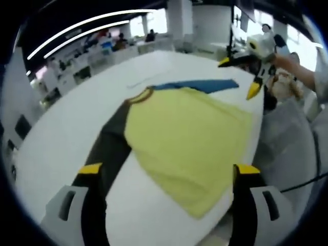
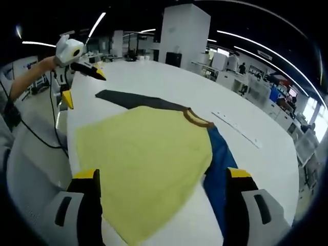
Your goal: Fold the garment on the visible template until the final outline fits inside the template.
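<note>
Both grippers (left (image 1: pixel 166 169), right (image 2: pixel 162 173)) hover spread above the flat yellow garment (image 1: pixel 189 138).

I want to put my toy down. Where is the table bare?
The white table is bare beyond the yellow shirt's brown collar, out to the thin strip, and past the dark sleeve. It is crowded at the near edge, where the shirt lies and both open grippers hover.

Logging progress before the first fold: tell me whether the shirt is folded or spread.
Spread. The shirt lies flat on the table, yellow body open, dark sleeve and blue sleeve extended on opposite sides. Both grippers are open, apart from it.
</note>
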